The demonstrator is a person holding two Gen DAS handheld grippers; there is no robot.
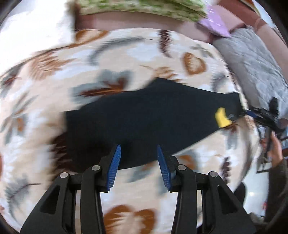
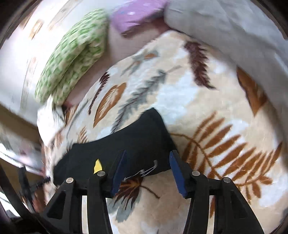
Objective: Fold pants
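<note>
Black pants (image 1: 144, 122) lie folded flat on a leaf-patterned blanket (image 1: 72, 63), with a yellow tag (image 1: 222, 117) near their right end. My left gripper (image 1: 138, 149) is open, its blue pads over the pants' near edge, holding nothing. In the right wrist view the pants (image 2: 136, 140) lie just ahead, with the yellow tag (image 2: 97, 166) and a white drawstring (image 2: 147, 171) at the near edge. My right gripper (image 2: 147, 154) is open over that near edge. It also shows in the left wrist view (image 1: 261, 115) at the pants' right end.
A green patterned pillow (image 2: 72, 64), a purple pillow (image 2: 136, 16) and a grey quilt (image 2: 225, 27) lie at the far side of the bed. The blanket (image 2: 216, 117) extends around the pants. The bed's edge is at the left (image 2: 27, 153).
</note>
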